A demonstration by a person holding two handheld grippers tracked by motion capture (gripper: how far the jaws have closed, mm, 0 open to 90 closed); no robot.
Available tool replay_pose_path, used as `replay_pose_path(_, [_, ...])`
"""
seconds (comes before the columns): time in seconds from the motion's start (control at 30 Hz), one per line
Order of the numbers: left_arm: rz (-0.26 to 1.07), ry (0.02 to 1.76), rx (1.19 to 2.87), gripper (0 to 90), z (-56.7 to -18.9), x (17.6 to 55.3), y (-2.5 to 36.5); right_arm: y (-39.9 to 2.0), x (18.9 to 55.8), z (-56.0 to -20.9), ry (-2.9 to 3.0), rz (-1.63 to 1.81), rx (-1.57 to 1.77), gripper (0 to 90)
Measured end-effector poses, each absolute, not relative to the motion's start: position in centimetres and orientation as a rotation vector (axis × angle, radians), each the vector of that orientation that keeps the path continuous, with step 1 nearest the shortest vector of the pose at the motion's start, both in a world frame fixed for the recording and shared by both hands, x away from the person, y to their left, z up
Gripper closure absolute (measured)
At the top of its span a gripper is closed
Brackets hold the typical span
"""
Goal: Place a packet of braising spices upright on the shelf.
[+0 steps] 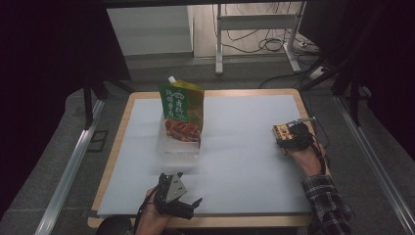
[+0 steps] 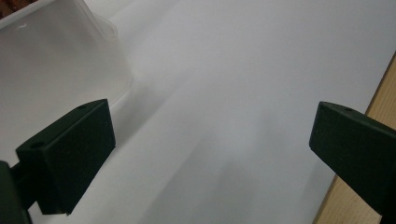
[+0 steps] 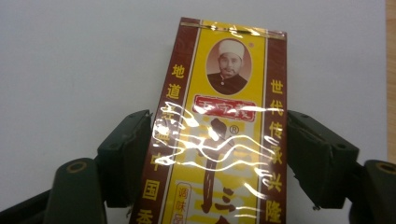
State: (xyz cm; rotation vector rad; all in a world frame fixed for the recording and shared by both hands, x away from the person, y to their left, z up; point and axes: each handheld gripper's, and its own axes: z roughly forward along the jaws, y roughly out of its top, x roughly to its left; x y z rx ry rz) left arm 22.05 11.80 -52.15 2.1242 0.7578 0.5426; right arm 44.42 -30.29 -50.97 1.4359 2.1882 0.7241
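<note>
A slim yellow and brown box [image 3: 224, 126], wrapped in glossy film and printed with a portrait and red and yellow characters, lies on the white sheet. My right gripper [image 3: 219, 154] is shut on it, one pad against each long side. From the high view the box [image 1: 280, 131] sits near the table's right edge, in the right gripper [image 1: 288, 138]. My left gripper [image 1: 188, 190] rests open at the front of the table, with nothing between its jaws [image 2: 210, 135]. A tall green and yellow pouch [image 1: 182, 113] with a white cap stands upright at the middle left.
A clear plastic tub [image 1: 178, 147] is at the pouch's base, and its white wall [image 2: 56, 60] lies just beyond my left gripper. The white sheet [image 1: 244, 147] covers a wooden table whose edge [image 2: 383, 102] is close on one side. Desk legs and cables stand beyond the table.
</note>
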Motion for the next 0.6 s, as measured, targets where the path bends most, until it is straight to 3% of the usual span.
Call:
replay_pose_path(0.13, [0.544,0.758,2.125,0.3,-52.2,22.0,11.8,-30.3,44.3,-50.8,2.194,0.721,1.448,31.1])
replay_pose_path(0.6, [0.555,0.754,2.124,0.4,-52.0,22.0,11.9,-29.8,42.8,-49.1,2.219,0.821,1.352,31.6])
